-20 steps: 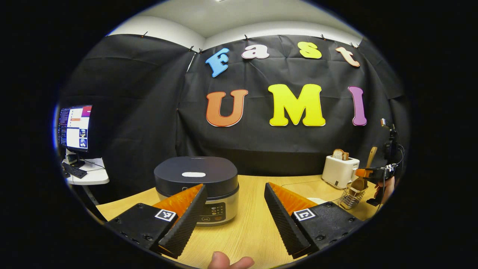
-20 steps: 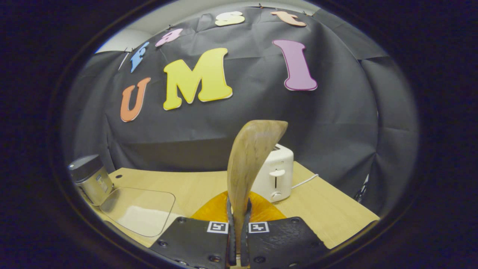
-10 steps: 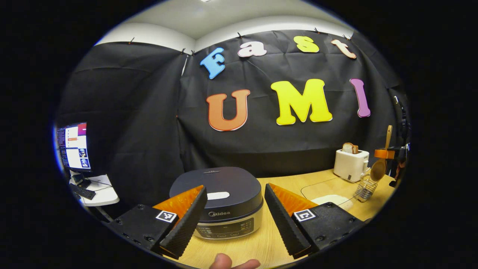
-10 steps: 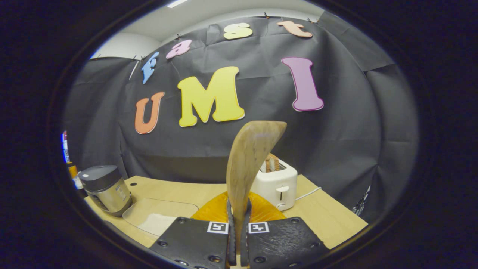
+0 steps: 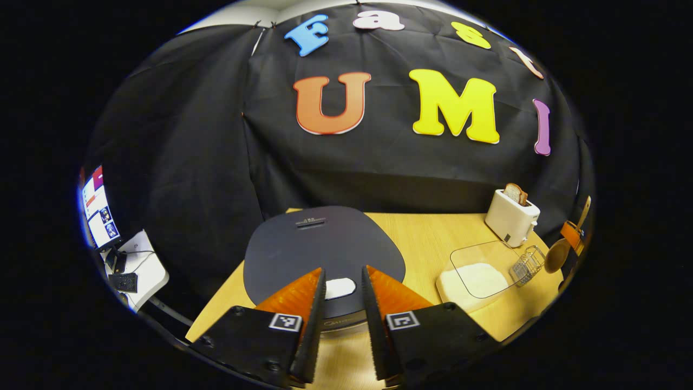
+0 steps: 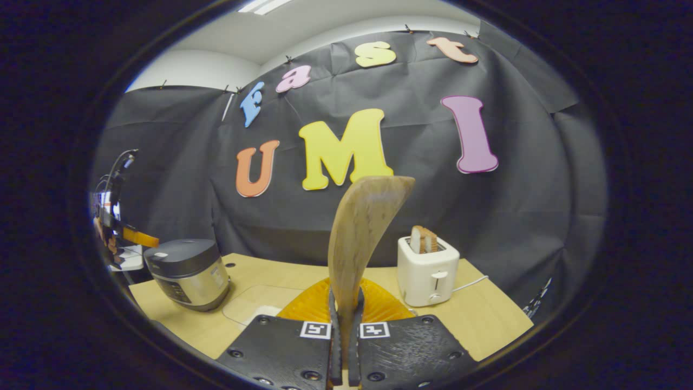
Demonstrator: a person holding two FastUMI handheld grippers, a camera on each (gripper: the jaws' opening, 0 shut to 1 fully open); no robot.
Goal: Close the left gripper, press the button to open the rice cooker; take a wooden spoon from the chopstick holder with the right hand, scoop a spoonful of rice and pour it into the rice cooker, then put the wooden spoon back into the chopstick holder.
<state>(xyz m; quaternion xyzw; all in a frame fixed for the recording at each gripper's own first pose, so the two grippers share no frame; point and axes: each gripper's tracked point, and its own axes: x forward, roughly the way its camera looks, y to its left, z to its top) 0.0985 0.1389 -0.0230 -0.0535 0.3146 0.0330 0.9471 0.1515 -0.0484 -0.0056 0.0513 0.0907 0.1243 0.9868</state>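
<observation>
The dark-lidded rice cooker (image 5: 325, 244) sits shut on the wooden table, its white button (image 5: 340, 287) showing in the narrow gap between my left gripper's (image 5: 344, 269) fingers, just beyond their tips. The left gripper hovers over the lid's front edge, open only a little. My right gripper (image 6: 344, 292) is shut on the wooden spoon (image 6: 363, 227), which rises between its fingers. In the left gripper view the spoon (image 5: 556, 254) hangs at the far right, above and right of the wire chopstick holder (image 5: 526, 264). The rice cooker (image 6: 187, 271) stands at the left in the right gripper view.
A clear-lidded container of rice (image 5: 476, 271) lies between the cooker and the holder. A white toaster (image 5: 511, 216) with bread stands at the back right, also the toaster (image 6: 427, 268) ahead of the spoon. A monitor and keyboard on a side table (image 5: 135, 265) sit far left.
My left gripper moved forward over the cooker, tilted down, and its fingers narrowed. The right gripper lifted the spoon clear of the holder and turned left.
</observation>
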